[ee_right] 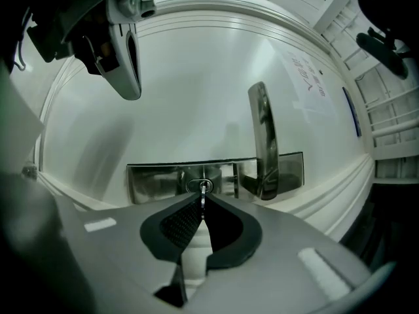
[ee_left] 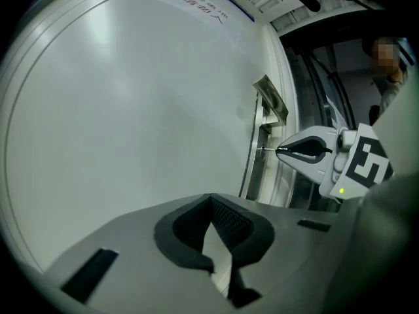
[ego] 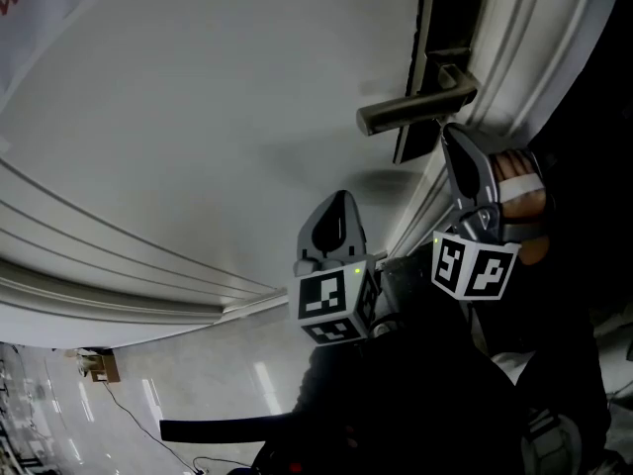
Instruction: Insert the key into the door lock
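Our right gripper [ee_right: 203,205] clenches the key [ee_right: 205,190] at the lock [ee_right: 193,187]; we should hold it square and push straight. The left gripper [ee_left: 210,200] is closed, empty.

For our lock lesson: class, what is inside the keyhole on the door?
The key, pinched by the right tongs, meets the keyhole. How deep its tip sits is hidden inside.

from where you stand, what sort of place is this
Probably an indoor doorway in a building: a white door with a lever handle and lock plate, a printed notice on it, a glossy floor below. The right gripper holds a key at the lock plate.
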The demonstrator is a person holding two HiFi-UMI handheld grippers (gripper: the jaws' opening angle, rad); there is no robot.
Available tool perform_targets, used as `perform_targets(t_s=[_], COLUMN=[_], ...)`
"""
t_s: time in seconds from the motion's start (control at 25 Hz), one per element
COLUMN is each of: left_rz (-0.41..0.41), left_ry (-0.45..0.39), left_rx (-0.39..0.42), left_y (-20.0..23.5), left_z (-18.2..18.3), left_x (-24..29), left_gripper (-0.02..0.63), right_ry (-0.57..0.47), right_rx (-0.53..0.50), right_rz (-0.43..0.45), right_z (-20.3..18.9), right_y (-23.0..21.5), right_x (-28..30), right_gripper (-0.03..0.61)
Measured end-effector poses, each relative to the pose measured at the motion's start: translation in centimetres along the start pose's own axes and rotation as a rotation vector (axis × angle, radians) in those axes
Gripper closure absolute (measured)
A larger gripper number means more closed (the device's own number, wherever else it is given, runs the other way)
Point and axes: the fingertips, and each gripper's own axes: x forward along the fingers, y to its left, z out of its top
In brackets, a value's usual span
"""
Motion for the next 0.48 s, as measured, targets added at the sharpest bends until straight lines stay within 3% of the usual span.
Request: perform_targets(t_s=[0.48], left_rz=[-0.013], left_ry=[0.003], left_rx=[0.003], left_y=[-0.02], left_z=[-0.03], left_x=[0.09], left_gripper=[0.612], right_ry=[0.008], right_rx=[-0.009], right_rz=[-0.004], right_z=[0.11], right_y=[0.02], right_x=[0.05], right_gripper=[0.566])
